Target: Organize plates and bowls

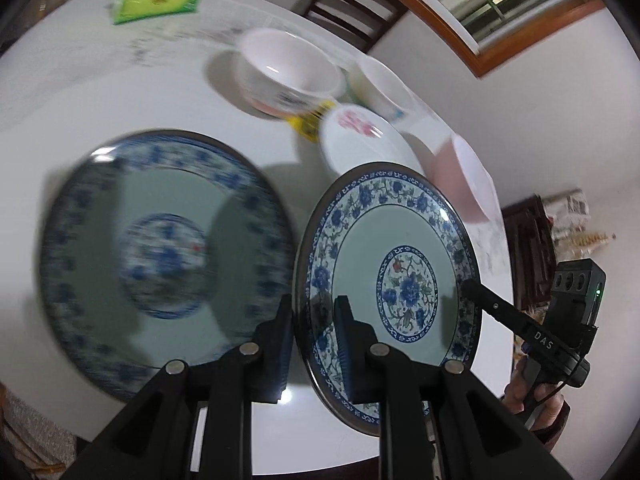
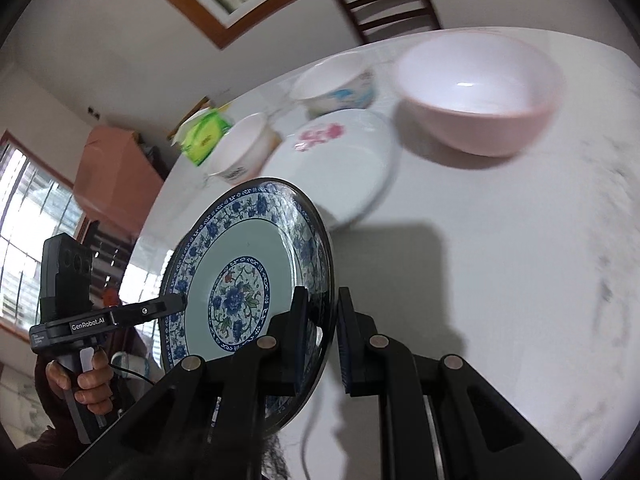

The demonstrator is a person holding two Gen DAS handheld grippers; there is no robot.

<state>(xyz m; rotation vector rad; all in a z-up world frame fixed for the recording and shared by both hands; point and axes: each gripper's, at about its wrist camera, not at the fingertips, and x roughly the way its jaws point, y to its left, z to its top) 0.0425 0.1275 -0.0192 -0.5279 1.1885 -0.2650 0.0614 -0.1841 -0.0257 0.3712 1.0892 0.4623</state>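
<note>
A: Left wrist view: where is the held plate (image 1: 396, 276)?

B: Airborne, tilted, both tools clamping its rim: left tool (image 1: 314, 344), right tool (image 2: 322, 340). Matching plate (image 1: 168, 256) lies on bench (image 1: 120, 92), 9 o'clock.

Blk claw (image 1: 314, 344), silver screws, "DAS" label.
</note>
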